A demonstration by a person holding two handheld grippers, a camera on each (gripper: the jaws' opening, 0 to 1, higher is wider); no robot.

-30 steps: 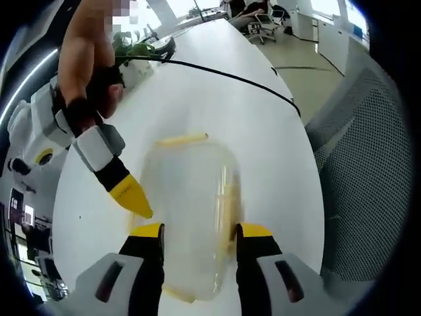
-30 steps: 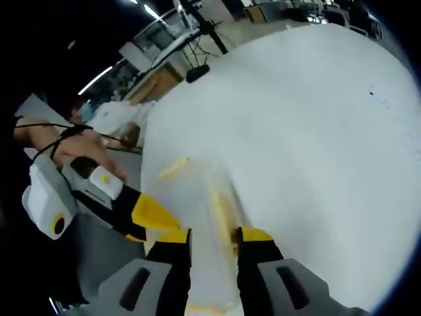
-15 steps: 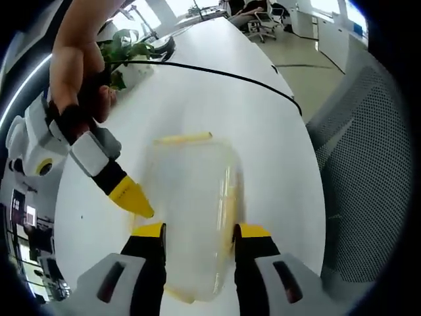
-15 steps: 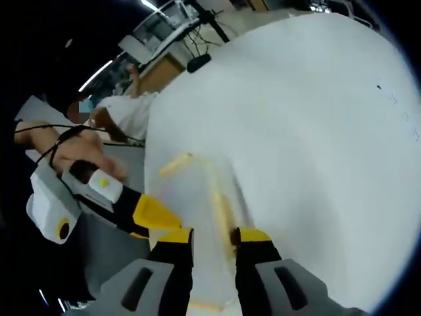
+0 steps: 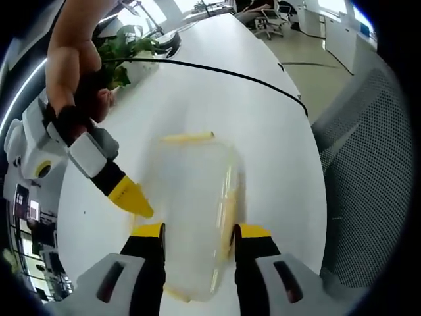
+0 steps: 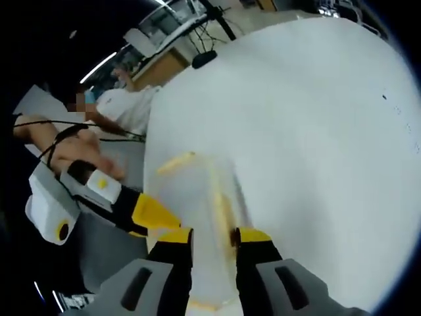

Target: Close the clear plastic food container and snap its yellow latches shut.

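Observation:
The clear plastic container (image 5: 191,204) lies on the white table (image 5: 263,125), with yellow latches on its far end (image 5: 187,137) and right side (image 5: 230,197). My left gripper (image 5: 199,230) reaches over its near end, jaws apart with the lid between them; I cannot tell whether they squeeze it. My right gripper (image 5: 135,199), held by a hand, touches the container's left edge. In the right gripper view the container (image 6: 194,197) runs up between the narrow-set jaws of my right gripper (image 6: 214,237), with a yellow latch (image 6: 223,210) in the gap. The left gripper's tip (image 6: 151,212) meets its left edge.
A black cable (image 5: 223,74) crosses the table behind the container, near a green plant (image 5: 128,49). A mesh office chair (image 5: 368,184) stands off the table's right edge. In the right gripper view a person in white (image 6: 125,105) sits beyond the table edge.
Both views have shifted slightly. The hand with the right gripper sits a little lower against the container's left edge. The container and both jaw gaps look the same.

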